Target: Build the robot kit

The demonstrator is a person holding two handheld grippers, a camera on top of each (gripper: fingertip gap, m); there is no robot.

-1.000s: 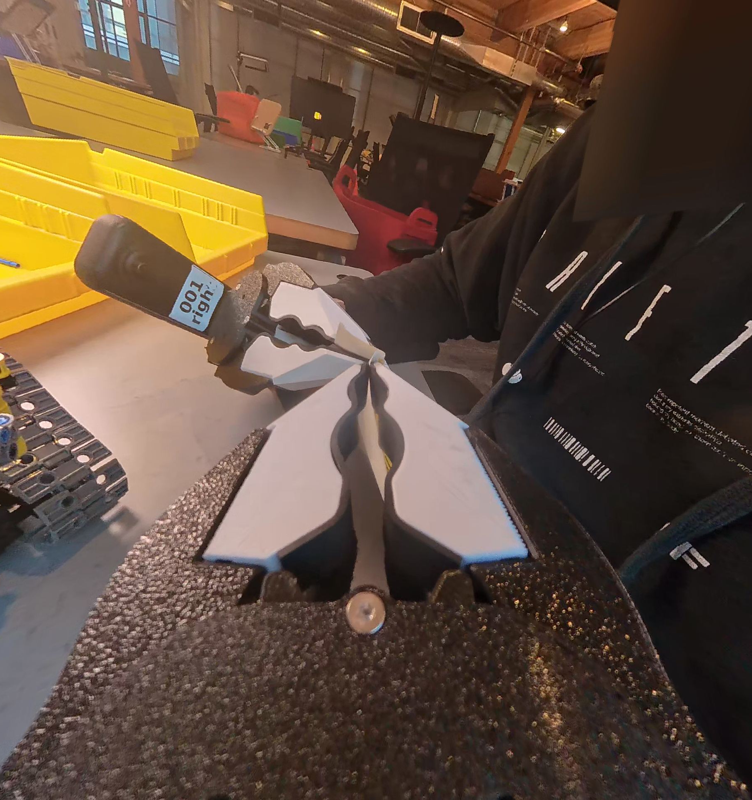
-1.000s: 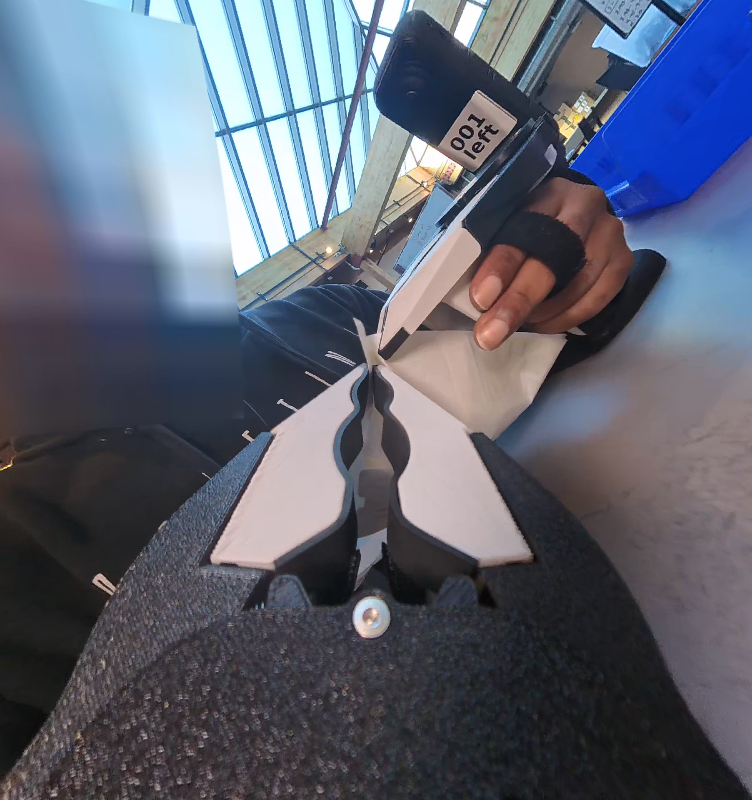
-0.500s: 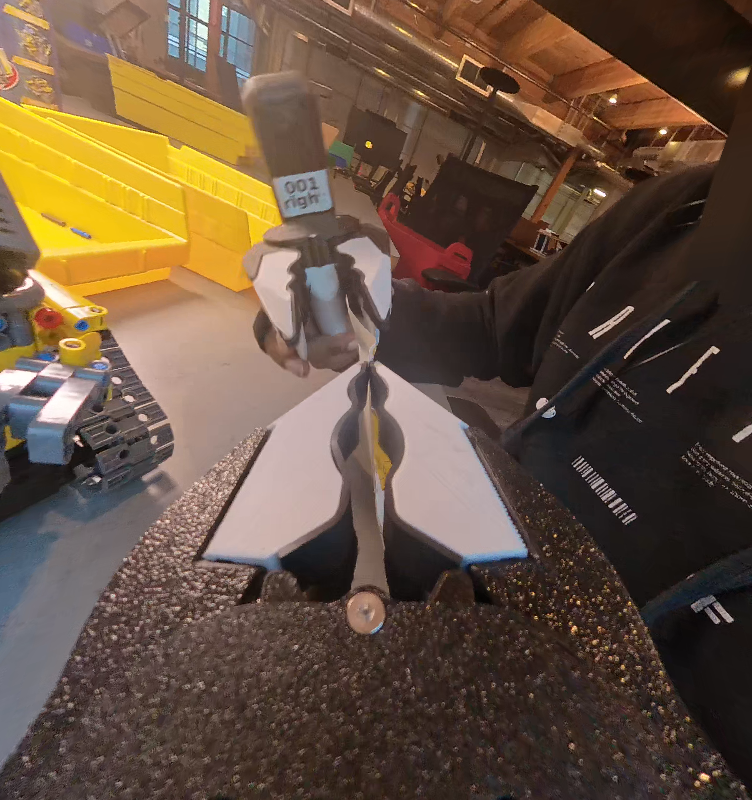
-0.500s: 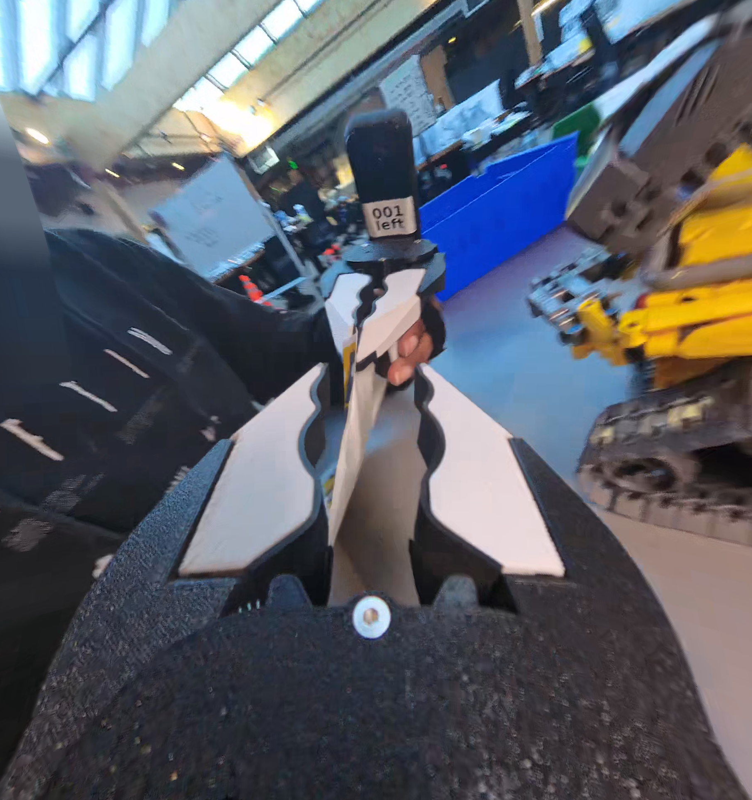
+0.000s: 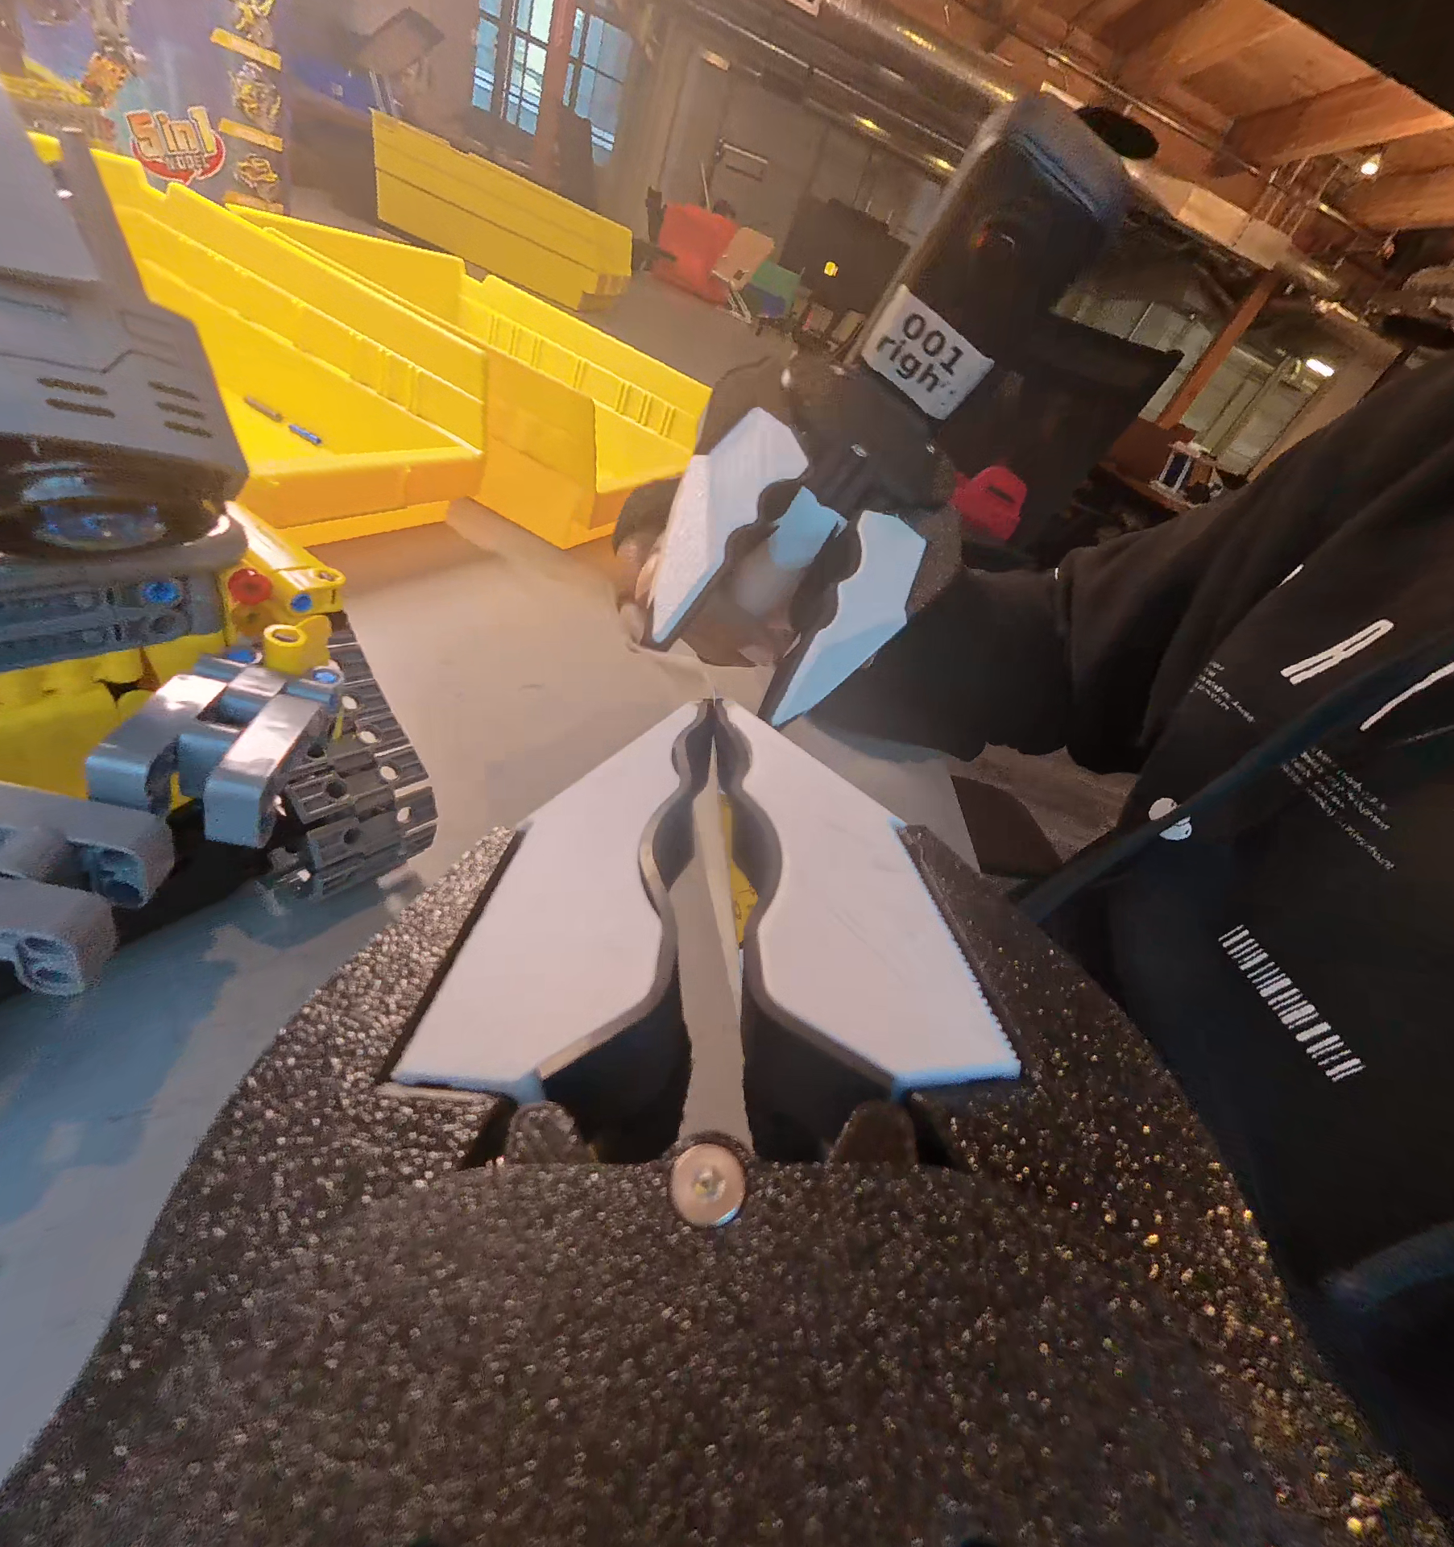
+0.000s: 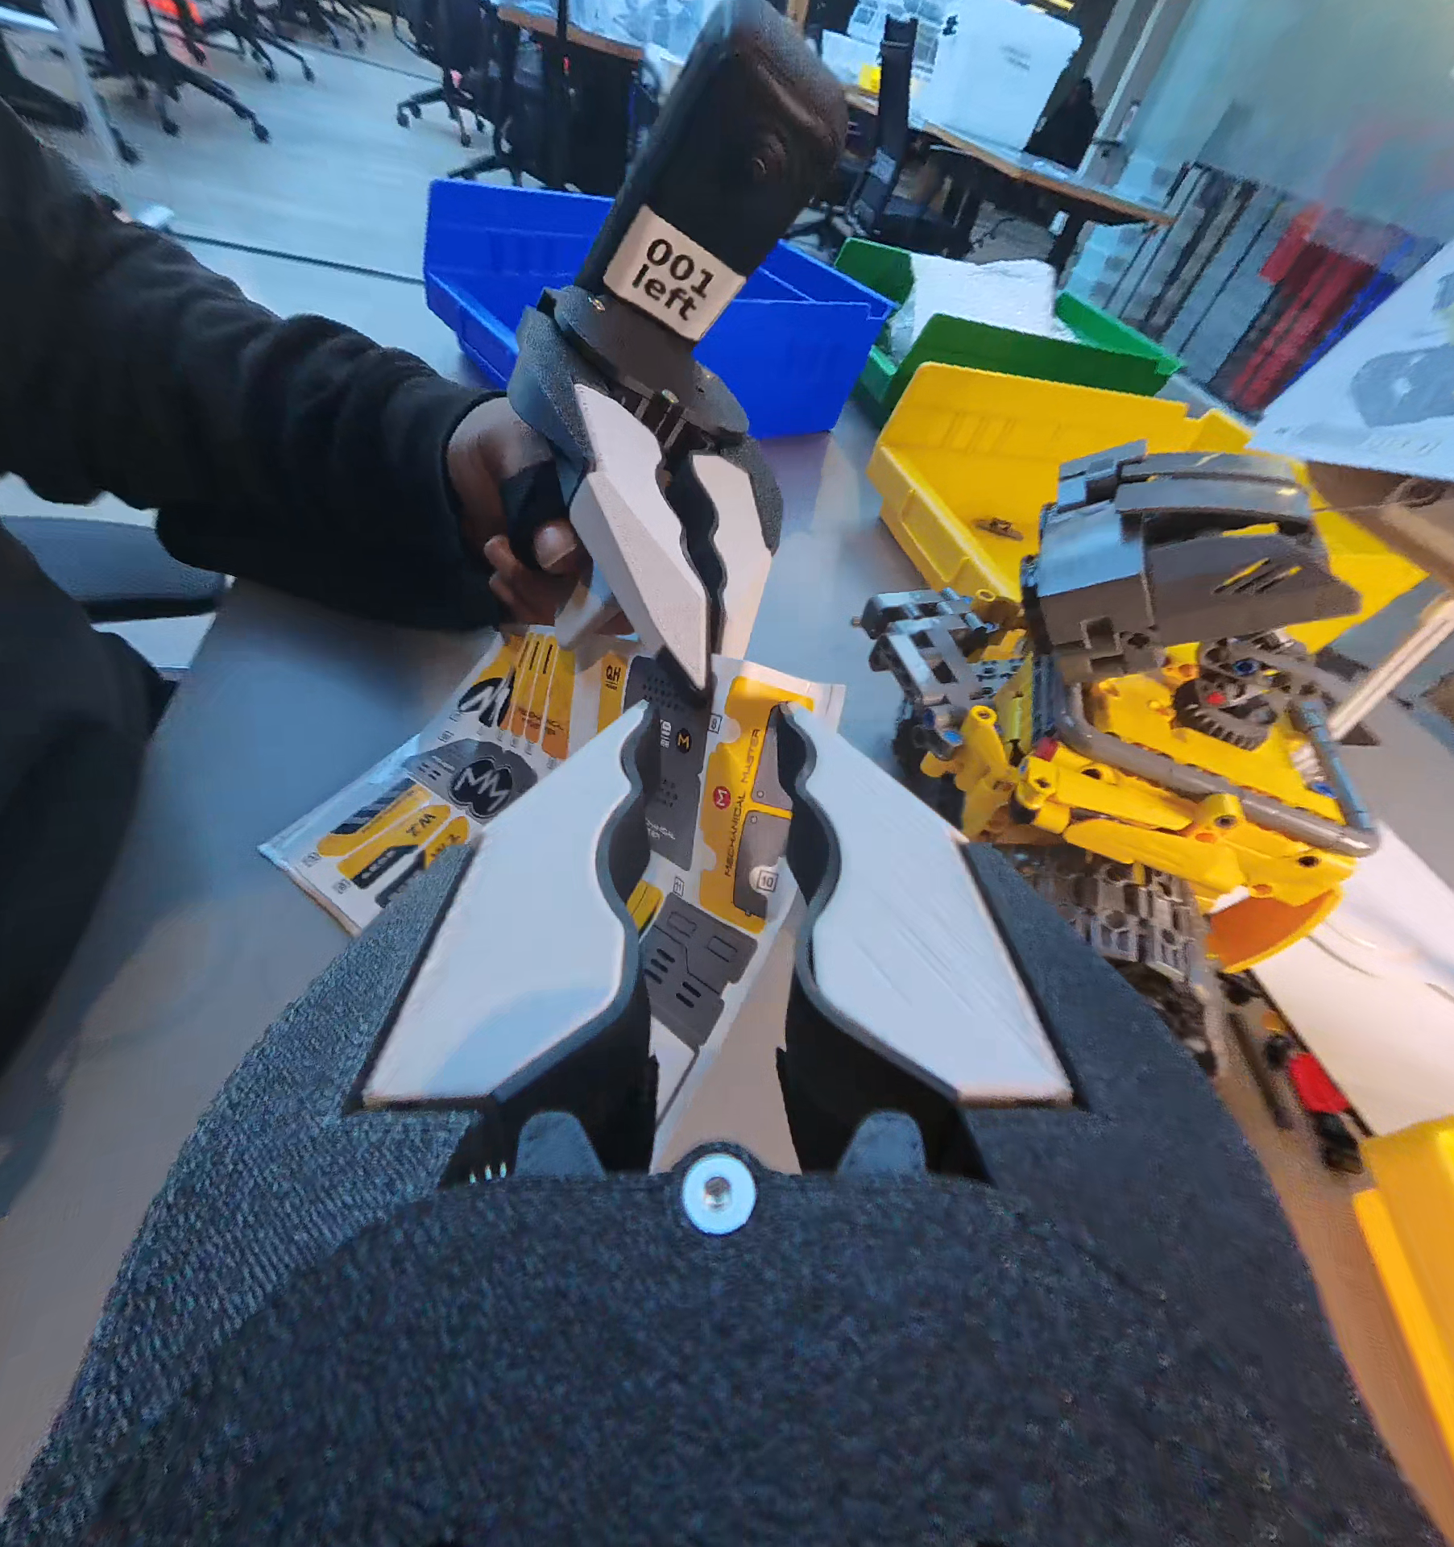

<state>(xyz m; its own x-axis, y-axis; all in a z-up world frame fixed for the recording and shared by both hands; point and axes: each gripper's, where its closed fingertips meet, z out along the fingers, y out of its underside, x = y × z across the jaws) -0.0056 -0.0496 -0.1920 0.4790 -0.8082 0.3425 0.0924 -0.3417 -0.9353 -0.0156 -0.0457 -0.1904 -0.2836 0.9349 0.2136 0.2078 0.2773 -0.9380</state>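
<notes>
Left wrist view, fingers [image 5: 711, 711] pinching sticker sheet [image 6: 706, 804]

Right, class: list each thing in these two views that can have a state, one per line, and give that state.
left gripper: shut on the sticker sheet's edge.
right gripper: open, holding nothing.
sticker sheet: one edge pinched, printed side facing the right wrist view.
yellow brick-built tracked vehicle: assembled, standing on the table.
blue bin: open-topped; contents not visible.
yellow bin: open-topped, a couple of small parts inside.

yellow brick excavator [image 6: 1125, 753] | blue bin [image 6: 790, 335] | green bin [image 6: 1016, 352] | yellow bins [image 5: 422, 393] | grey table [image 5: 497, 653]
</notes>
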